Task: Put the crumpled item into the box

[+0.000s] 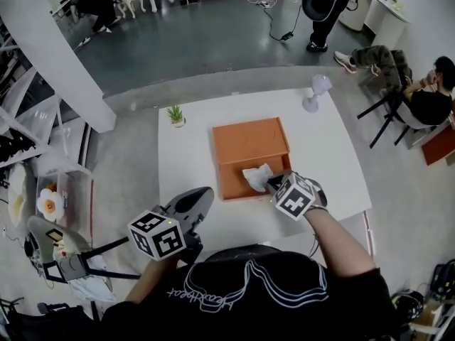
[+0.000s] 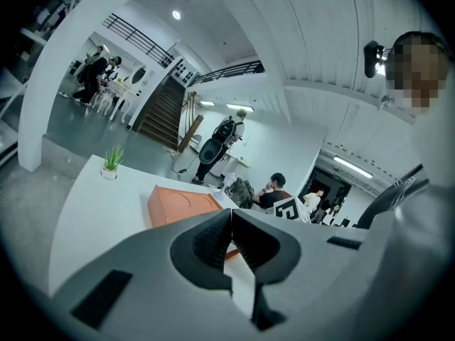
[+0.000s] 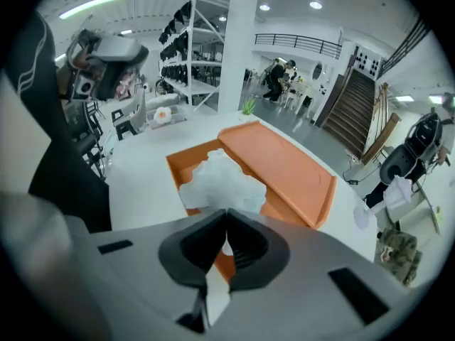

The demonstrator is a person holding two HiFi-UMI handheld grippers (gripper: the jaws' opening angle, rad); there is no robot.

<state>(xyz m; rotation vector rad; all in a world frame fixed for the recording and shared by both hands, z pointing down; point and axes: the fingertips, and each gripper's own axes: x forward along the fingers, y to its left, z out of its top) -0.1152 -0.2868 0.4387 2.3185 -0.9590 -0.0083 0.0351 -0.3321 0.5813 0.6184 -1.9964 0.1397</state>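
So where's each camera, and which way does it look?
Head view: on the person's head, looking down at table, arms, left gripper, right gripper.
Left gripper view: on that gripper, facing across the table; shut jaws show.
Right gripper view: on that gripper, facing the crumpled paper it grips.
All share the orange box.

Ahead of the right gripper (image 3: 227, 215) the way is blocked: the crumpled item (image 3: 220, 183) bulges right at the jaw tips and covers much of the open tray of the orange box (image 1: 238, 192). Low walls ring that tray. Just past them the lid (image 3: 284, 165) lies open, flat and bare. To this gripper's left, bare table (image 1: 188, 158) runs wide across to the left gripper (image 1: 206, 192), well apart from the box. Ahead of the left gripper, open tabletop reaches the box's side wall. Far ahead stands a small plant (image 1: 175, 115), and a lamp (image 1: 315, 92) stands beyond the lid, both at the far edge.
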